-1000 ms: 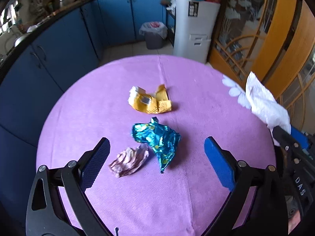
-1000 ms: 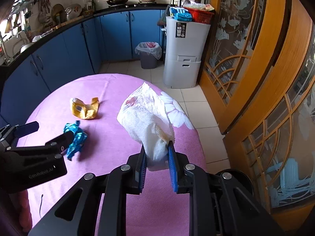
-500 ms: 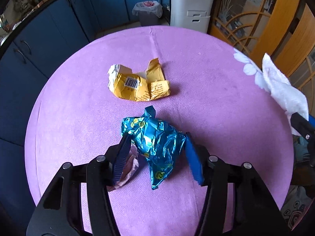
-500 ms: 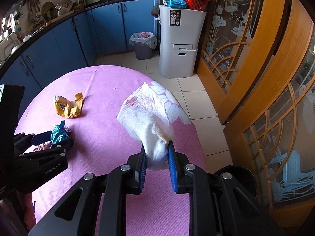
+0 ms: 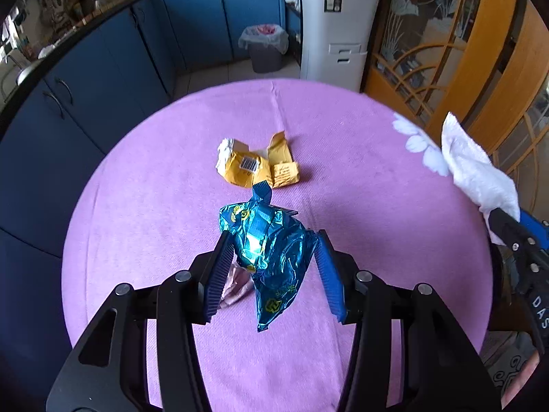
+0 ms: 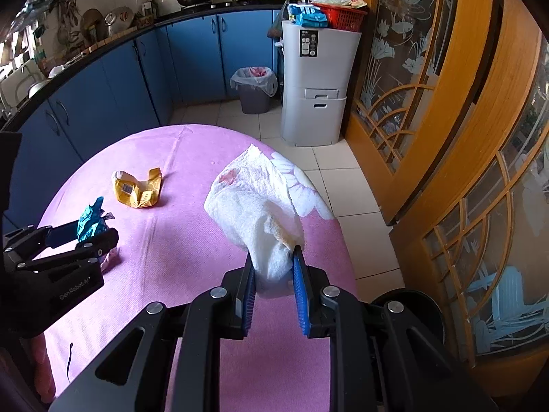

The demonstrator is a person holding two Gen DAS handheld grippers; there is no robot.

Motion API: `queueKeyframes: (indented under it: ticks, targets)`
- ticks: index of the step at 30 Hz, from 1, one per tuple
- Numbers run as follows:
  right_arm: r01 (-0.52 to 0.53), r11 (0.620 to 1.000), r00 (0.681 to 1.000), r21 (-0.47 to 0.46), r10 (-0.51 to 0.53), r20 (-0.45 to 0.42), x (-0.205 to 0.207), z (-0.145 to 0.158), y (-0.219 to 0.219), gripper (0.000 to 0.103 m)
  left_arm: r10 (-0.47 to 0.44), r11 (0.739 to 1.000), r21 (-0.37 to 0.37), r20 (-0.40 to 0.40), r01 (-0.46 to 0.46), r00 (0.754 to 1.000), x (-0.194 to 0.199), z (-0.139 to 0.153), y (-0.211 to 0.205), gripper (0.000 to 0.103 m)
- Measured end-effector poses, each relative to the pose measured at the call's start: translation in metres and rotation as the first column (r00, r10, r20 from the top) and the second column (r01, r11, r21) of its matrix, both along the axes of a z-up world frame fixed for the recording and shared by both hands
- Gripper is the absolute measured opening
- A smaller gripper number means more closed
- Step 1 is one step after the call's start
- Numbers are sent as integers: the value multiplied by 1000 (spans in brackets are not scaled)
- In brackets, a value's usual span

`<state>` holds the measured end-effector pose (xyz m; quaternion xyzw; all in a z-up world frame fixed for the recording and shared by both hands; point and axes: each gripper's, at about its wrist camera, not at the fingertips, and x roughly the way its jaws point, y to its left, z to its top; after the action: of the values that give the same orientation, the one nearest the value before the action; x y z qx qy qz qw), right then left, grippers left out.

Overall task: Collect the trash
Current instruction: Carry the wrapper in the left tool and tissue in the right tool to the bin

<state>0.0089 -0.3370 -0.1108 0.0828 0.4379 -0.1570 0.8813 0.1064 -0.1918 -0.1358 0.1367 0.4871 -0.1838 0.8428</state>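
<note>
Left gripper [image 5: 271,267], jaws just closing, clamps the blue foil wrapper [image 5: 269,257], half-hiding a pink scrap [image 5: 236,283]; right gripper [image 6: 274,292] pinches a white tissue [image 6: 255,206].

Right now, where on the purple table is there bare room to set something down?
The purple table is bare between the yellow wrapper and the white tissue in the right gripper. The far side, toward the blue cabinets, is also free. It is crowded near the left gripper, whose jaws have just been closing on the blue foil wrapper, beside a pink scrap.
</note>
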Motion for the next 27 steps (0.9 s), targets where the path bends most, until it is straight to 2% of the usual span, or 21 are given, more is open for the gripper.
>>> queueKeyframes:
  ticks: [9, 17, 27]
  targets:
    - [36, 999, 998, 7, -36, 45, -34, 14, -12, 20, -18, 1000, -11, 47, 18, 999, -31, 24, -9, 50]
    - [87, 996, 994, 27, -89, 71, -69, 19, -37, 20, -81, 997, -8, 86, 82, 993, -61, 39, -34, 50]
    - [111, 994, 988, 23, -113, 106, -90, 29, -49, 20, -118, 993, -9, 122, 120, 986, -82, 51, -61, 50]
